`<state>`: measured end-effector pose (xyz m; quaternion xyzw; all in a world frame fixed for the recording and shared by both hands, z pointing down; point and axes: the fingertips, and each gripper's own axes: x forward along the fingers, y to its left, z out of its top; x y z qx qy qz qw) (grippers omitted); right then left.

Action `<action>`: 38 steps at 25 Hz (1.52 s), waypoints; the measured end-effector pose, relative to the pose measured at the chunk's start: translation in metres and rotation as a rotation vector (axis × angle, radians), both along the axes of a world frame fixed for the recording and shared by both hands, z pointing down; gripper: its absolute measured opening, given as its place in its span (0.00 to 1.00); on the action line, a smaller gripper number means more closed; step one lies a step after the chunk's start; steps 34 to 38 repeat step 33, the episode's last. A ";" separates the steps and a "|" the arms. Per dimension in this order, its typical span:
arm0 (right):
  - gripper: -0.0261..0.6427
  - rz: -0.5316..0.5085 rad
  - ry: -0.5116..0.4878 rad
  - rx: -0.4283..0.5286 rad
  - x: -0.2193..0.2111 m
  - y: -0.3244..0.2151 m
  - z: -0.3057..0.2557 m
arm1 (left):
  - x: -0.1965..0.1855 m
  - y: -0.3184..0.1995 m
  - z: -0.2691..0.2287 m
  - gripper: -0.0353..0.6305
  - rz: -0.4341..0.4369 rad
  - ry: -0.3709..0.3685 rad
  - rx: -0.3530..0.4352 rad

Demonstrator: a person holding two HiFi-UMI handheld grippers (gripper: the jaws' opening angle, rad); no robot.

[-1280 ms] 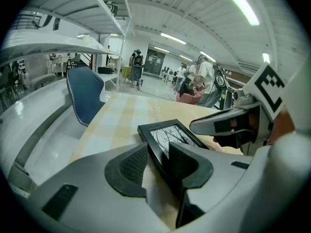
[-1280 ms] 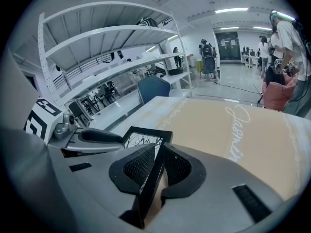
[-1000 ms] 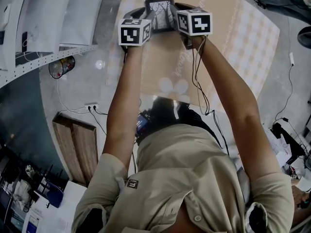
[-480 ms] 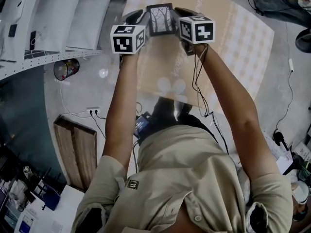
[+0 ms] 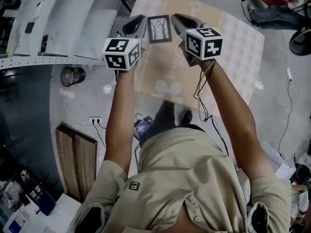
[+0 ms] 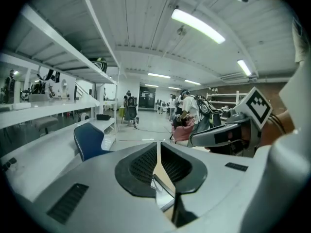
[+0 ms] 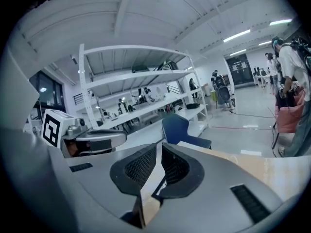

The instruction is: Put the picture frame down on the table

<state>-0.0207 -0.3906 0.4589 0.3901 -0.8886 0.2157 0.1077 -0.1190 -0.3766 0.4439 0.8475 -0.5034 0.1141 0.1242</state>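
The picture frame (image 5: 159,29), dark-edged with a tree drawing, lies flat on the beige table (image 5: 223,47) in the head view. My left gripper (image 5: 139,19) hangs above its left side and my right gripper (image 5: 179,17) above its right side, both clear of it. In the left gripper view the jaws of the left gripper (image 6: 158,147) have just been closing and stand nearly together with nothing between them; a corner of the frame (image 6: 164,194) shows below. The right gripper (image 7: 159,149) also has its jaws together and empty.
White shelving (image 5: 58,18) runs along the table's left. A blue chair (image 6: 90,141) stands at the far end. A bin (image 5: 70,74) and cables lie on the floor. People stand far off in the hall (image 6: 187,108).
Both grippers have risen from beside the frame and spread slightly apart. The frame stays on the table, now lower and smaller between them.
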 end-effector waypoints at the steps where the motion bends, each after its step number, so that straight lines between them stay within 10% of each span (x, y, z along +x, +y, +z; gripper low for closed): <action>1: 0.11 -0.007 -0.011 0.021 0.002 0.006 -0.014 | 0.003 0.006 -0.013 0.10 0.006 0.001 0.022; 18: 0.08 -0.115 -0.034 0.489 0.058 0.157 -0.230 | 0.039 0.147 -0.198 0.09 0.076 -0.013 0.371; 38: 0.08 -0.129 -0.032 0.517 0.042 0.223 -0.290 | -0.041 0.240 -0.236 0.09 0.030 -0.045 0.371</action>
